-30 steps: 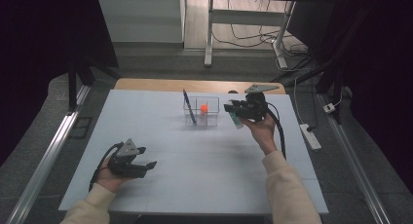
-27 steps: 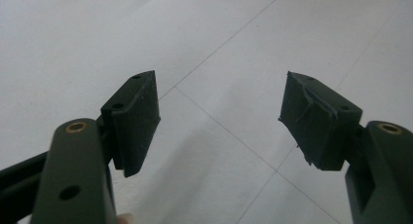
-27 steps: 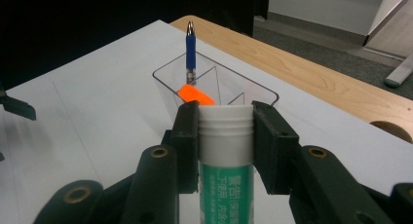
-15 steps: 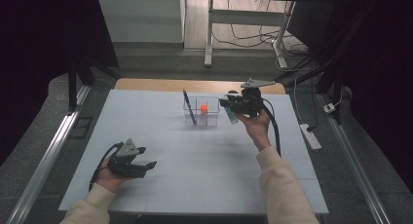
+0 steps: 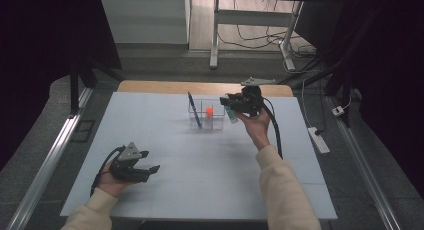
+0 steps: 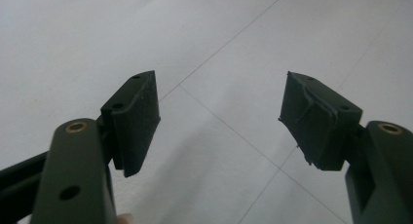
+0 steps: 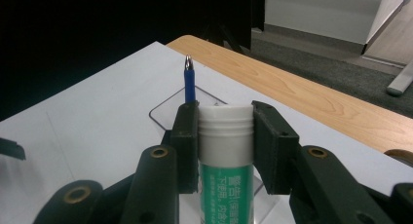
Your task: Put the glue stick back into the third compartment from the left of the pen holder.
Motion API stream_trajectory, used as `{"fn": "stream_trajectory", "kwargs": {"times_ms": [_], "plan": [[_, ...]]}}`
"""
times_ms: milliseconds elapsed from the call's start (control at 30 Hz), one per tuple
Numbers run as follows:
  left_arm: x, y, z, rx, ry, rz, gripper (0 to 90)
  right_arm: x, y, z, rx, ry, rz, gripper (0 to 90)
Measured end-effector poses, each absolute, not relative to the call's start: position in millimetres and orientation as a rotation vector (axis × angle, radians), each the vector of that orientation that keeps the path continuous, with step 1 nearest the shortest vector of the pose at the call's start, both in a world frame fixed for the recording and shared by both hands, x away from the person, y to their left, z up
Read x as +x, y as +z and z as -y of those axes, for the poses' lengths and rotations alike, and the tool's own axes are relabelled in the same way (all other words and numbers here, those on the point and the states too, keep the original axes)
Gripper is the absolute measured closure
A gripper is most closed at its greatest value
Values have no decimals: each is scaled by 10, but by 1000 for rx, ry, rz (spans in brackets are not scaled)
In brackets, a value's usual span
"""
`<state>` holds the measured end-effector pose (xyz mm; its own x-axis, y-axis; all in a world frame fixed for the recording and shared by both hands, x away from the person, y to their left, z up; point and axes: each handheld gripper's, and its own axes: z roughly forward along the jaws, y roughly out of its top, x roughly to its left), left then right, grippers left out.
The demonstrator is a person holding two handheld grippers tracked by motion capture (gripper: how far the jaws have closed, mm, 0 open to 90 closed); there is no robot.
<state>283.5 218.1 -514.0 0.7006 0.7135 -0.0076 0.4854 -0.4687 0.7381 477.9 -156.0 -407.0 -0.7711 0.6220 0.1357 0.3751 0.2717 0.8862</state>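
Down at the near left of the bench (image 5: 165, 115), the left tongs (image 5: 150, 170) lay low over the white surface in the person's left hand (image 5: 112, 182), their jaws spread wide with nothing between them. In the left gripper view those two black pads (image 6: 134, 121) stood well apart above bare bench crossed by thin seam lines.

Farther off, around the middle of the far part of the bench, stood a clear box (image 5: 206, 121) divided into compartments. A blue pen (image 5: 194, 110) leaned in its left part, tip upward, and a small orange ball (image 5: 209, 110) sat nearer its middle; which compartment held the ball could not be made out from the high view.

Just right of the box, the right tongs (image 5: 226, 101) were raised above the bench in the person's right hand (image 5: 257, 127), clenched on a glue stick (image 5: 231, 115) with a green label and a white cap. In the right gripper view the jaws pressed the white cap (image 7: 226, 131) from both sides, the green body running down toward the camera. The stick hung at about the box's right edge, seemingly off the bench, though the high view was too small to be sure of the gap. Beyond the cap the blue pen (image 7: 189, 83) and a corner of the clear box (image 7: 168, 112) showed, with the wooden far edge (image 7: 302, 92) of the bench behind.
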Motion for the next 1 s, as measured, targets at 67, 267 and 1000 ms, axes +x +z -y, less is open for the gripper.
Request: {"fn": "stream_trajectory", "kwargs": {"times_ms": [67, 267, 1000], "plan": [[2833, -5138, -2187, 2157, 392, -913, 301, 4803, -4081, 1535, 931, 1505, -2293, 652], [2830, -5138, -2191, 2156, 391, -913, 301, 4886, -4104, 1485, 951, 1513, -2279, 652], [2827, -5145, -2232, 2148, 391, -922, 301, 5184, -4147, 1212, 986, 1560, -2200, 651]]}}
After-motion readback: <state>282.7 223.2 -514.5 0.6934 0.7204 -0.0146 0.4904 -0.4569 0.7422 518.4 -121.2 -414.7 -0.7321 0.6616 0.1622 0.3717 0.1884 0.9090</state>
